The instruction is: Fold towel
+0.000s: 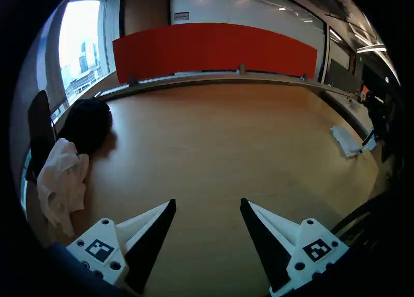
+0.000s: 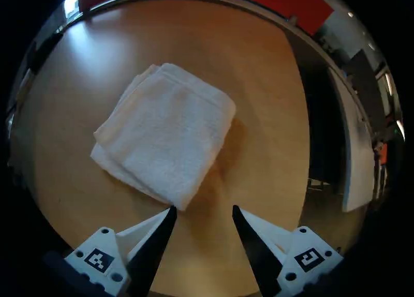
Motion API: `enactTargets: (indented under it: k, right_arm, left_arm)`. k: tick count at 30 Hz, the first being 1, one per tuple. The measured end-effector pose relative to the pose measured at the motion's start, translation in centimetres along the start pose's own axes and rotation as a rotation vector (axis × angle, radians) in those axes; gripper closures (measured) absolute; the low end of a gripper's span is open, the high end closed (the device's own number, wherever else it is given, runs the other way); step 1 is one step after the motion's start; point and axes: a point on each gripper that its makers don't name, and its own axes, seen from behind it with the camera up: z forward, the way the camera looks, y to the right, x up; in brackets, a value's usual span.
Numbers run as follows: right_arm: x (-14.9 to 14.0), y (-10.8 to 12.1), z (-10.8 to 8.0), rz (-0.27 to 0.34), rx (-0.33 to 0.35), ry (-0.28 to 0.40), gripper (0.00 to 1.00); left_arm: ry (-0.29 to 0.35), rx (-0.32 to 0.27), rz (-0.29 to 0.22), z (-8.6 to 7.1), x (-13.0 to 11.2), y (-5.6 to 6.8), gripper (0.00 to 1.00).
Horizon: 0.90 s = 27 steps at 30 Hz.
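Observation:
A white towel (image 2: 165,131) lies folded into a thick square on the wooden table (image 2: 259,90), just ahead of my right gripper (image 2: 202,208). That gripper is open and hovers above the table with nothing between its fingers, the towel's near corner beside its left fingertip. In the left gripper view the same folded towel (image 1: 345,140) appears small at the far right edge of the table (image 1: 217,142). My left gripper (image 1: 207,201) is open over bare wood, well away from the towel.
A crumpled pale cloth (image 1: 62,186) and a black bag (image 1: 85,123) sit at the table's left side. A red divider panel (image 1: 212,48) runs along the far edge. A dark chair back (image 1: 40,126) stands at the far left.

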Motion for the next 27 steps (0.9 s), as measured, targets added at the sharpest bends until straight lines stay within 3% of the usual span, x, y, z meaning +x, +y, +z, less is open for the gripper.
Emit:
enactTargets:
  k: [9, 27]
  right_arm:
    - [0.1, 1.5, 0.1, 0.022, -0.053, -0.003, 0.17]
    - [0.4, 0.9, -0.7, 0.008, -0.034, 0.015, 0.15]
  left_arm:
    - [0.001, -0.004, 0.007, 0.0, 0.1, 0.2, 0.08]
    - [0.007, -0.010, 0.003, 0.2, 0.2, 0.2, 0.08]
